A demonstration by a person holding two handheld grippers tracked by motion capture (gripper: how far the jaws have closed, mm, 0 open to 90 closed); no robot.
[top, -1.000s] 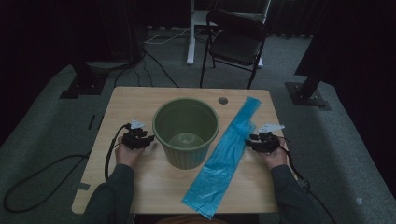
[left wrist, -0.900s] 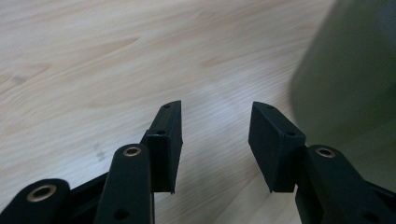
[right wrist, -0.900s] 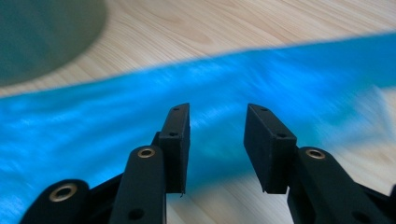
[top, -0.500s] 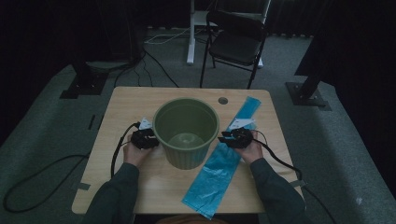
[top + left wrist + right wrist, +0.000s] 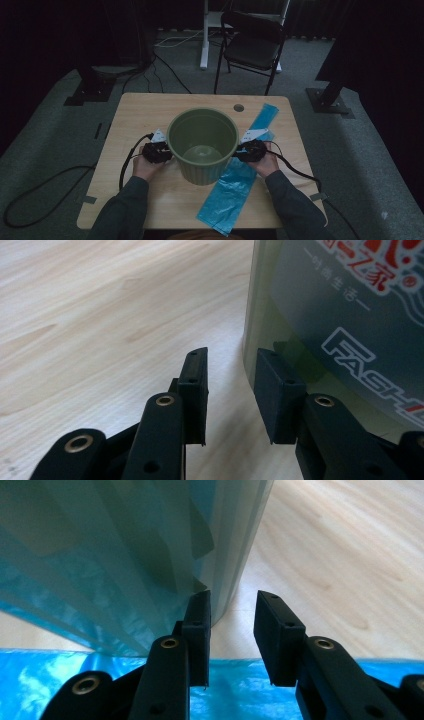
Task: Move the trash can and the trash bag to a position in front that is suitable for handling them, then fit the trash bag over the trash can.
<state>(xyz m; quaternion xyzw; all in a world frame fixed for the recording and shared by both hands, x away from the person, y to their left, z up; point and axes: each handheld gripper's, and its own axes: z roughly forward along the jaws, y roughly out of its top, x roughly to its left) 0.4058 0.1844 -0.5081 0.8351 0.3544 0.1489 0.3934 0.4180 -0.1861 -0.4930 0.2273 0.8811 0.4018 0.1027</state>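
A green plastic bin (image 5: 202,145) stands upright mid-table, its printed wall (image 5: 340,305) close in the left gripper view. A long blue plastic bag (image 5: 235,185) lies flat, running diagonally under the bin's right side. My left gripper (image 5: 165,151) sits against the bin's left wall. Its jaws (image 5: 232,357) have just been closing; they stand apart with nothing between them, the bin beside the right jaw. My right gripper (image 5: 240,152) is at the bin's right wall (image 5: 125,545), above the bag (image 5: 240,690). Its jaws (image 5: 232,600) have also been closing, and the gap is bare.
The wooden table (image 5: 140,115) has a round cable hole (image 5: 239,107) near its back edge. A black chair (image 5: 252,45) stands behind the table on the grey floor. Cables trail from both grippers, the left cable (image 5: 125,165) looping off the table's left side.
My right gripper moved left from the table's right side, across the bag, to the bin's right wall. My left gripper shifted slightly right toward the bin.
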